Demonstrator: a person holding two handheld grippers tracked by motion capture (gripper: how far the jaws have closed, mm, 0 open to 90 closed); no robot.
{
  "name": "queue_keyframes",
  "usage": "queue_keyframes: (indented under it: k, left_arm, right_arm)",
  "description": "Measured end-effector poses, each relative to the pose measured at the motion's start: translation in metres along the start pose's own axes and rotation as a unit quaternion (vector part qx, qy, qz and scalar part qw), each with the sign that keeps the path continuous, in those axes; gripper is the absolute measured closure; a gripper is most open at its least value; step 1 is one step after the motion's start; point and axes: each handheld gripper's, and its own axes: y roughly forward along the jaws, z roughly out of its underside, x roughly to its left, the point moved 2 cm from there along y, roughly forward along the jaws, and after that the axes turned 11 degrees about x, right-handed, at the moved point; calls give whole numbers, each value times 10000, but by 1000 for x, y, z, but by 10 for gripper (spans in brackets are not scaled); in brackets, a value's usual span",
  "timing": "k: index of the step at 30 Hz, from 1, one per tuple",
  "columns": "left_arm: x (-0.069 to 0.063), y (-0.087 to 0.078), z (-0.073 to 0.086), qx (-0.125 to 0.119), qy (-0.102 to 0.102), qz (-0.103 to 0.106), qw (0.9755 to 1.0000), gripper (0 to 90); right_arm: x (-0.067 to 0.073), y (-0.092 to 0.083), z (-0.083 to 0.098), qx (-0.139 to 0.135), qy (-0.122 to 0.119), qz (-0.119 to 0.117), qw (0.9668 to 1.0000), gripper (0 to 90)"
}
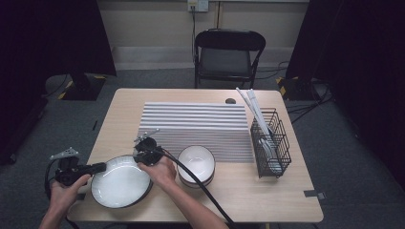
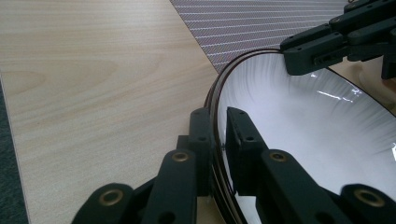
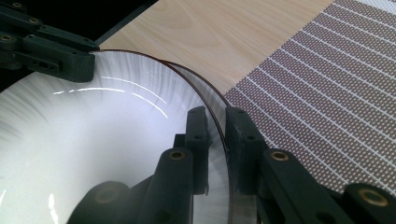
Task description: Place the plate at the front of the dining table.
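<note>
While the high view adds a bowl (image 1: 196,164) and wire rack (image 1: 271,142) to the right, the left hand-held gripper (image 2: 216,154) and right hand-held gripper (image 3: 215,151) each clench the rim of the white plate (image 1: 121,182) at the worktop's (image 1: 124,102) near left.

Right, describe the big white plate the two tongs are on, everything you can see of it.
The plate is round, wide and shallow, glossy white inside with faint grey streaks toward a thin dark rim; it looks ceramic. It sits at the near left of the wooden table, beside a white bowl. The left tongs clamp its left rim and the right tongs straddle its far right rim. The gripper views hint at a second rim just beneath.
</note>
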Motion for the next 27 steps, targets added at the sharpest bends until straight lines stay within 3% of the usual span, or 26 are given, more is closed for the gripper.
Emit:
queue_keyframes:
  k: [9, 10, 17, 21, 25, 27]
  left_arm:
    - [-1, -1, -1, -38, -24, -31, 10000, 826]
    - [0, -2, -1, -89, 31, -38, 9999, 832]
    - [3, -4, -4, -172, -105, 92, 9998, 866]
    - [3, -5, -6, -198, -52, 51, 9998, 867]
    - [5, -3, -8, -256, -135, 145, 9995, 871]
    - [5, -1, -11, -239, -56, 92, 9997, 871]
  right_arm:
    - [-3, 1, 5, 99, 120, -174, 9997, 803]
    - [-4, 1, 4, 63, 174, -197, 9996, 808]
    - [-6, 0, 1, -86, 181, -249, 9995, 820]
    - [-6, -2, -1, -147, 168, -234, 9995, 823]
    - [-6, -5, -4, -175, 38, -89, 9998, 823]
    - [-7, -6, -6, -199, -23, -7, 9998, 822]
